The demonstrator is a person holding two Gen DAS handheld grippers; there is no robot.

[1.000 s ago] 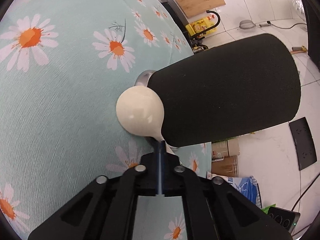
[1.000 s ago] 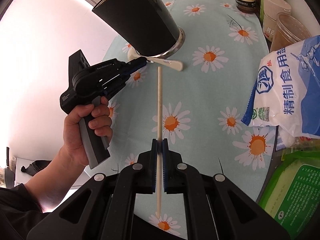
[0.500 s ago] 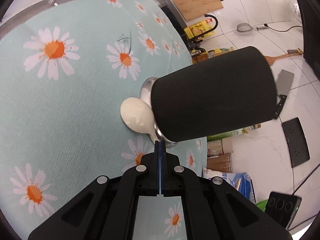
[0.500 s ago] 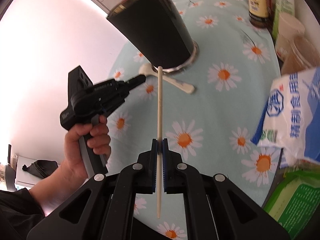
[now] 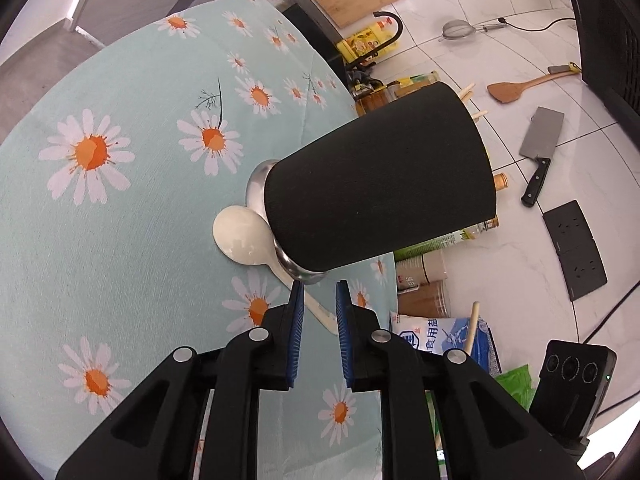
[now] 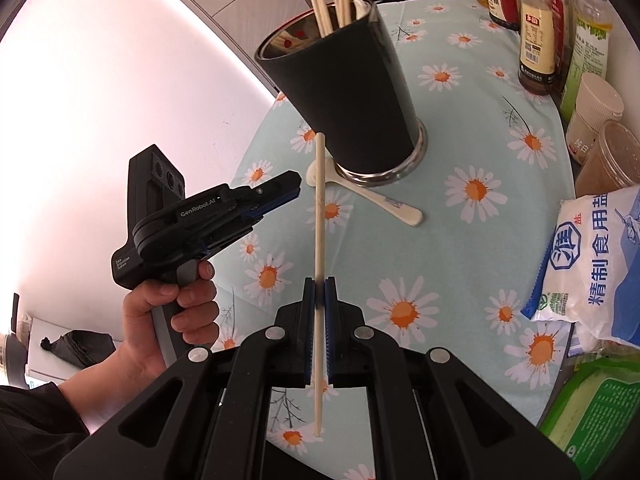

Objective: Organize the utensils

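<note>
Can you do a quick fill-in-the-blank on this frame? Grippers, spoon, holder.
1. The right gripper is shut on a single wooden ____.
2. The white spoon lies on the tablecloth with its bowl against the base of the black ____.
3. The left gripper has its jaws opening, with ____ between them.
4. Sticking out of the holder's top are several more ____.

Missing words: chopstick; utensil holder; nothing; chopsticks

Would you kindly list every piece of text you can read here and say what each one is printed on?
"GenRobot.AI": side of the left gripper.
"精制食用盐": the white and blue salt bag.
"盐": small red character on that salt bag.
Labels on the sauce bottles, the paper cup and the green packet: too small or blurred to read.
</note>
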